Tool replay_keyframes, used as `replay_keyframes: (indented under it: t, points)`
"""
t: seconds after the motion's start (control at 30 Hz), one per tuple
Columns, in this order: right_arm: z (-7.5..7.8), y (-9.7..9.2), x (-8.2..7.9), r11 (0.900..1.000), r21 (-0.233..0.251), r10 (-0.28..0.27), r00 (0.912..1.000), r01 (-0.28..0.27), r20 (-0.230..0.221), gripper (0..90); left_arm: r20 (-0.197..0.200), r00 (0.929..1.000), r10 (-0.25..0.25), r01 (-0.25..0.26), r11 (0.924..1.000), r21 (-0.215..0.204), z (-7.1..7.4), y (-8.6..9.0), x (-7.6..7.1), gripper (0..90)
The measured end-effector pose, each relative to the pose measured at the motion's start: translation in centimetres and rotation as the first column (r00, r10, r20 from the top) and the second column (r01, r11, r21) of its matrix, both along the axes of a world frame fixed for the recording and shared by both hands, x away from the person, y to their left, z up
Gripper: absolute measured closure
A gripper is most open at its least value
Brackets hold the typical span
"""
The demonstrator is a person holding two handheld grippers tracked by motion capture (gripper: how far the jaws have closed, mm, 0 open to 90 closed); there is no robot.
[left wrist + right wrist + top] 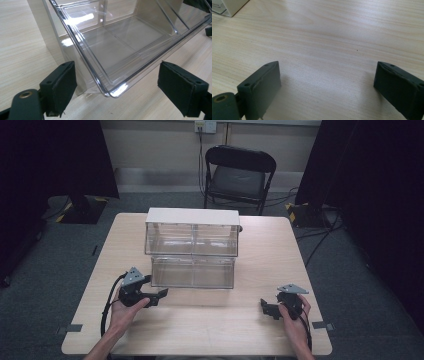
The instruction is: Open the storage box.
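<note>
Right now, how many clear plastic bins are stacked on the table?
2: the upper bin under the white top, and the lower bin tilted open toward the person, its corner between the left gripper jaws.

You are working at a pale wood-grain worktop [200, 325]; a clear two-tier drawer unit [192, 251] with a white top is sitting on it toward twelve o'clock of its centre.

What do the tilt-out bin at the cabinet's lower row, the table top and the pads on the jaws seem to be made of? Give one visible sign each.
Tilt-out bin: probably clear glossy plastic; you see through it and its rim glints.
Table top: pale wood or wood-look laminate, matt, with grain lines.
Pads of the left gripper: dark, dull, likely rubber or foam; no shine.
</note>
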State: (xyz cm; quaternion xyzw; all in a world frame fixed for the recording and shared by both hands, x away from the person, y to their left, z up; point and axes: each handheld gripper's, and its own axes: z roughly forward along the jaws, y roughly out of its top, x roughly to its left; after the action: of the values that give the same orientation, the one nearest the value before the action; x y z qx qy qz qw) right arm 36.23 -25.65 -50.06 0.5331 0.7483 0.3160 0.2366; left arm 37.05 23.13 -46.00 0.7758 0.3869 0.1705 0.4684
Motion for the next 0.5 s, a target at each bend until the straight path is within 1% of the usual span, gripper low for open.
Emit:
replay_keyframes:
  t: [0.17, 0.2, 0.27, 0.33, 0.5]
  points:
    - [0.00, -0.01, 0.00, 1.0000, 0.000, 0.001, 1.0000, -0.001, 0.000, 6.4, 0.002, 1.0000, 0.000, 0.000, 1.0000, -0.005, 0.07, 0.03, -0.07, 15.2]
    - [0.00, 0.00, 0.00, 1.0000, 0.000, 0.000, 1.0000, 0.000, 0.000, 6.4, 0.014, 0.9999, 0.009, -0.009, 1.0000, -0.003, 0.12, 0.00, -0.12, 15.8]
    - [0.00, 0.00, 0.00, 1.0000, 0.000, 0.000, 1.0000, 0.000, 0.000, 6.4, 0.016, 0.9997, 0.019, -0.019, 0.9997, -0.016, 0.19, 0.06, -0.17, 15.8]
    - [0.00, 0.01, 0.00, 1.0000, 0.000, 0.000, 1.0000, 0.000, 0.000, 6.3, 0.021, 0.9996, 0.020, -0.019, 0.9996, -0.019, 0.25, 0.18, -0.14, 15.8]
    - [0.00, 0.01, 0.00, 1.0000, 0.000, -0.001, 1.0000, 0.001, 0.000, 6.3, 0.013, 0.9997, 0.019, -0.019, 0.9997, -0.012, 0.18, 0.15, -0.07, 15.8]
